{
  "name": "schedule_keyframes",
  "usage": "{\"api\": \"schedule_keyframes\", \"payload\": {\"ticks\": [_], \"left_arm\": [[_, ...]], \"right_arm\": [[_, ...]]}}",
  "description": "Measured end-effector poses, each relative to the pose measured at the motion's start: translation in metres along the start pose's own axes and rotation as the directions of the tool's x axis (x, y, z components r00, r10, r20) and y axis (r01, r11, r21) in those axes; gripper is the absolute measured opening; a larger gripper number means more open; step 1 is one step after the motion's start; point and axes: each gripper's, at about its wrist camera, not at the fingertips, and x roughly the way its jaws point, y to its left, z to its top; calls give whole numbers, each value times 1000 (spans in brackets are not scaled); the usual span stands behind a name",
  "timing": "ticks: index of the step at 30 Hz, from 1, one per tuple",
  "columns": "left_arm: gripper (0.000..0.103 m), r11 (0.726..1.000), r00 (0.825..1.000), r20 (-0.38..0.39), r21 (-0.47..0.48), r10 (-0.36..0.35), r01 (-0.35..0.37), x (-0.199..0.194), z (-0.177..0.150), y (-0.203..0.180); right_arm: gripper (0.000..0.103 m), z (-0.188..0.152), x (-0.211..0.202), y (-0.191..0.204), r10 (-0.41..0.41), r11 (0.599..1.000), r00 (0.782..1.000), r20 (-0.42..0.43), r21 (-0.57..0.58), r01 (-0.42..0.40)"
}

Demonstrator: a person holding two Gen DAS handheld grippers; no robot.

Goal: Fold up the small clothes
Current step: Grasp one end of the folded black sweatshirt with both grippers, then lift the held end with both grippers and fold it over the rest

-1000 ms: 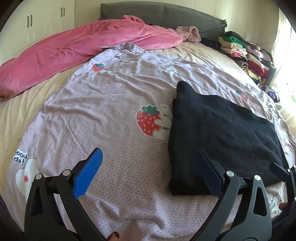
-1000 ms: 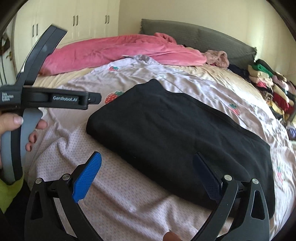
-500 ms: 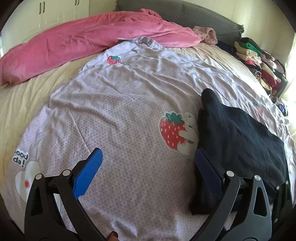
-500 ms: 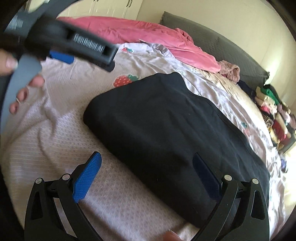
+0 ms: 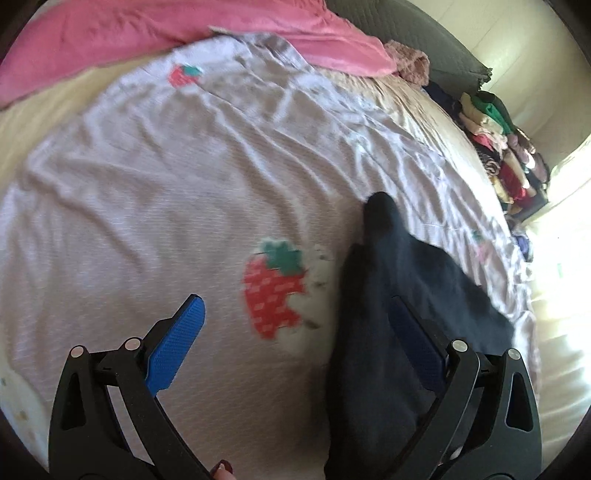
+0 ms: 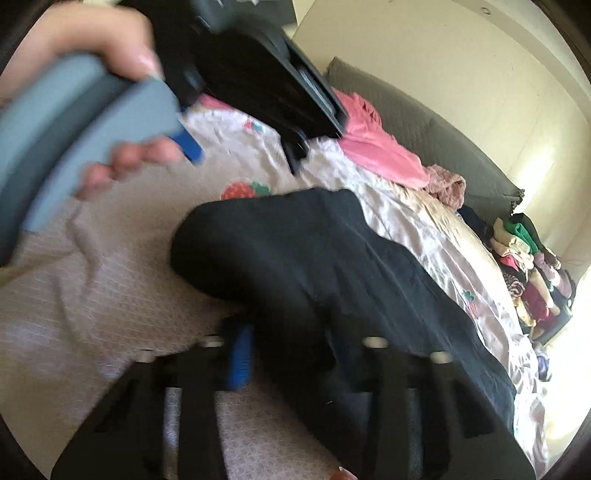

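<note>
A folded black garment [image 5: 399, 295] lies on the lilac strawberry sheet [image 5: 184, 206]. My left gripper [image 5: 295, 339] is open, its right finger over the garment's left edge, its left finger above the bare sheet. In the right wrist view the black garment [image 6: 332, 266] bulges up in the middle. My right gripper [image 6: 291, 358] is blurred, its jaws have narrowed around the garment's near edge. The left gripper's body [image 6: 258, 85] and the hand holding it fill the upper left of that view.
A pink duvet [image 5: 184, 33] lies across the head of the bed by a grey headboard [image 6: 424, 136]. A pile of folded clothes [image 5: 502, 155] sits at the far right edge. A small pink knit item [image 6: 447, 184] lies near the pillows.
My right gripper has narrowed onto the near edge of the black garment, which now humps up. My left gripper has swung forward and right, over the garment's left edge.
</note>
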Motion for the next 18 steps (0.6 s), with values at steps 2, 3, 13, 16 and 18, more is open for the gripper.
{"api": "schedule_keyframes", "payload": {"ticks": [2, 3, 13, 16, 18], "left_arm": [[93, 998, 998, -42, -45, -50, 48, 12, 8, -6], [93, 995, 996, -49, -67, -72, 69, 15, 9, -7], [93, 955, 948, -111, -53, -297, 293, 35, -11, -23], [93, 943, 936, -121, -68, -332, 326, 41, -17, -26], [90, 942, 935, -114, -70, -335, 329, 40, -20, -28]], "right_arm": [[15, 1, -8, -10, -5, 998, 1000, 21, 58, 3], [15, 1, -11, -15, 3, 996, 1000, 28, 89, -6], [13, -10, -27, -35, 28, 970, 997, 71, 241, -44], [13, -10, -27, -29, 28, 974, 997, 66, 224, -42], [13, -11, -27, -26, 27, 974, 998, 65, 222, -41]]}}
